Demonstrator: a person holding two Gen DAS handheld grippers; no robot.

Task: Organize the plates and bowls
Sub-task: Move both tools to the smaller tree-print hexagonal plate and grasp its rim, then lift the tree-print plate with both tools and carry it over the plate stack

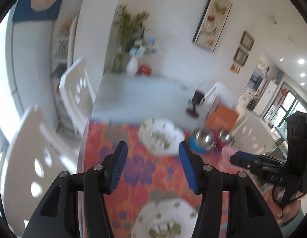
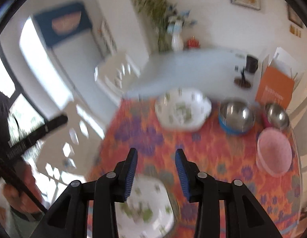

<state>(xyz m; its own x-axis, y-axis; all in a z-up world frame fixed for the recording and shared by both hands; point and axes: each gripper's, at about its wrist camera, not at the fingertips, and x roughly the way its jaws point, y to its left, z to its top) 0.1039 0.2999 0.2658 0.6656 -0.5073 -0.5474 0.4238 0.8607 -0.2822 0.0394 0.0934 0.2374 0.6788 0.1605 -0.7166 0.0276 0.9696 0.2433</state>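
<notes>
Both views are blurred by motion. A white floral bowl [image 1: 161,136] [image 2: 182,110] sits at the far side of the orange flowered cloth [image 1: 145,170] [image 2: 213,150]. A white floral plate [image 1: 165,220] [image 2: 145,206] lies near me, below both grippers. Two steel bowls, one in a blue base [image 1: 203,140] [image 2: 235,117], one in a pink base [image 1: 224,137] [image 2: 276,116], stand right of the white bowl. A pink bowl [image 2: 274,154] sits at the right. My left gripper [image 1: 152,166] is open and empty above the cloth. My right gripper [image 2: 156,170] is open and empty above the plate.
White chairs [image 1: 78,91] [image 2: 115,73] stand at the left of the table. A white vase with flowers [image 1: 132,64] [image 2: 177,39], a small black stand [image 1: 196,103] [image 2: 246,69] and an orange box [image 1: 220,121] [image 2: 276,89] stand on the far table.
</notes>
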